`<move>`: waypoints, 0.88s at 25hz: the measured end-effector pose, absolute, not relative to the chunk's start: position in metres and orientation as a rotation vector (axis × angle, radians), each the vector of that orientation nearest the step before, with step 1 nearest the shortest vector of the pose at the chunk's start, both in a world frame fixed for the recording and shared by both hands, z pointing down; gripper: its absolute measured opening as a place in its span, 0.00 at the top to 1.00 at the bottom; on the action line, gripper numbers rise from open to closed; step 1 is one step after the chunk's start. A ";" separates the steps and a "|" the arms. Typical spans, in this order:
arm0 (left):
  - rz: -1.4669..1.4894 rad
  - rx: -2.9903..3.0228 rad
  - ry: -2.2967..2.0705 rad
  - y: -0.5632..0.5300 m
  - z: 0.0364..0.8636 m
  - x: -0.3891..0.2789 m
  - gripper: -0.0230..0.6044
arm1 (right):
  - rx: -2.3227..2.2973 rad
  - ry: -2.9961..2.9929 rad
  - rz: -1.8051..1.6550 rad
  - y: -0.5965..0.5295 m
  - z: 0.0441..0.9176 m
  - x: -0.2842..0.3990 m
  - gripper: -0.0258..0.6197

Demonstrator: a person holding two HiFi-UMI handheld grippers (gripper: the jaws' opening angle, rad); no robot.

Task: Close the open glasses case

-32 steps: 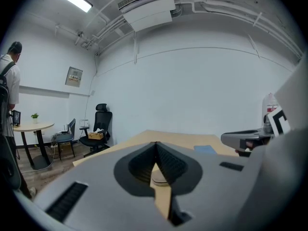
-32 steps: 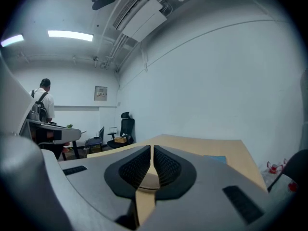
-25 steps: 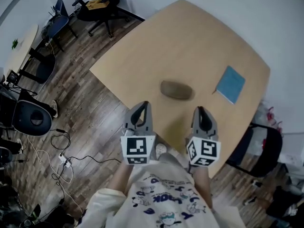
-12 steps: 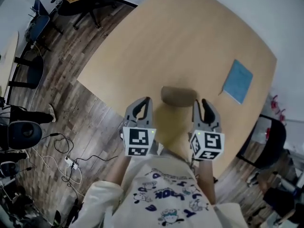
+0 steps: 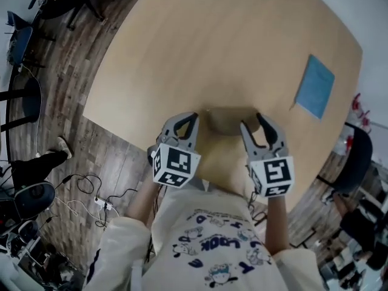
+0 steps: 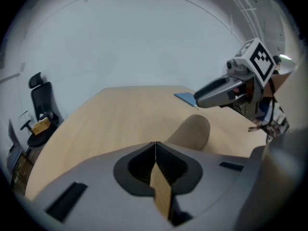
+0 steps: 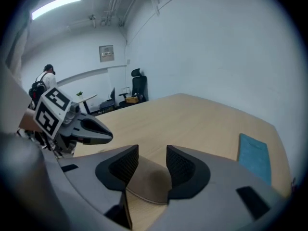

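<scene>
I log 2 grippers | left gripper [image 5: 193,120] just left of case [image 5: 227,121] — jaws together, empty | right gripper [image 5: 252,123] just right of case — jaws opening, case between them

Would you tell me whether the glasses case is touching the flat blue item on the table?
Apart. The head view shows a wide strip of bare tabletop between the glasses case and the flat blue item.
</scene>
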State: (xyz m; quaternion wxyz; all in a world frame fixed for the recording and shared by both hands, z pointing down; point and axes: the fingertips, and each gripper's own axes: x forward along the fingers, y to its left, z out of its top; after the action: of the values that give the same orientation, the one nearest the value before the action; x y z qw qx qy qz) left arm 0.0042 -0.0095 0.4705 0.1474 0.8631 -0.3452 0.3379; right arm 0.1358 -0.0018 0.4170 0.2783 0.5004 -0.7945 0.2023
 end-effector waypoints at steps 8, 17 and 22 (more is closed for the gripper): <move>1.224 2.682 -0.374 -0.003 0.491 0.028 0.78 | 0.806 -2.087 0.447 0.013 0.431 0.117 0.64; 1.483 2.776 -0.023 -0.005 0.513 0.036 0.78 | 0.417 -1.989 0.355 0.029 0.453 0.116 0.62; 1.550 2.808 0.185 -0.004 0.520 0.045 0.78 | 0.310 -1.974 0.343 0.032 0.466 0.117 0.60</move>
State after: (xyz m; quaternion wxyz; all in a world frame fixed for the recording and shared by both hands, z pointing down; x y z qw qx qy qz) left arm 0.0449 -0.0041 0.5199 -0.0356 0.8735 0.0577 0.4821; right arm 0.1166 0.0319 0.4658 0.5288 0.1298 -0.8264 0.1435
